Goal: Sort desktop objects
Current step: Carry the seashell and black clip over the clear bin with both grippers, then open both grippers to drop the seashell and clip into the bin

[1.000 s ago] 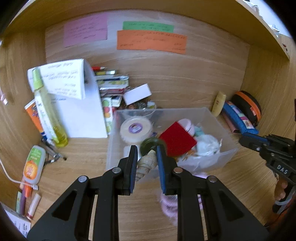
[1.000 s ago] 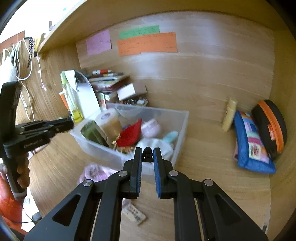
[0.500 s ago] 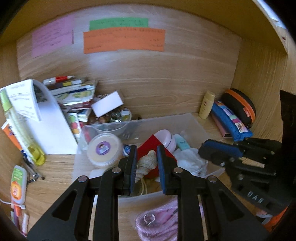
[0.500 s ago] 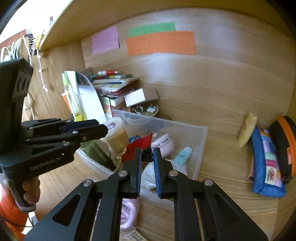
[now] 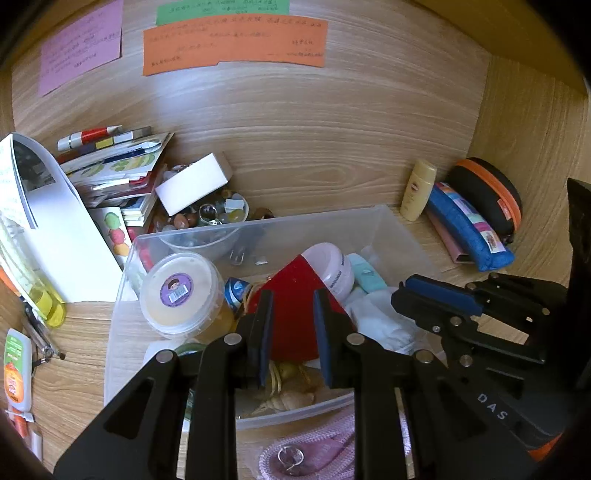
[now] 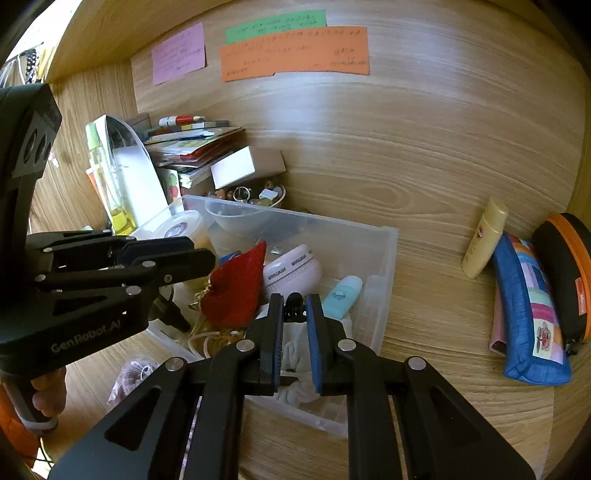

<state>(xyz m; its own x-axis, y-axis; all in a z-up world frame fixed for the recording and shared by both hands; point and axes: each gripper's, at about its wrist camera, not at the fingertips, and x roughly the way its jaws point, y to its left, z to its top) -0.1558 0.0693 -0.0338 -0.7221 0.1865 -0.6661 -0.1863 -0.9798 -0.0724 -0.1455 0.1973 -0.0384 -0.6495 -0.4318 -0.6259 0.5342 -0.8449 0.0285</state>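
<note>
Both tongs hang over the clear bin: left tongs clenched empty, so spread them before reaching the shell at six o'clock; right tongs pinch a small black clip.

"DAS" was read in white letters on body of right gripper, seen from left wrist view. "GenRobot.AI" was read on side of left gripper, seen from right wrist view. Dark lettering was seen repeated around rim of pink round case; letters too small to be made out. Handwritten lines were noted on pink note, green note and orange note; none could be read. Barcode was seen on purple sticker of round tub lid.
</note>
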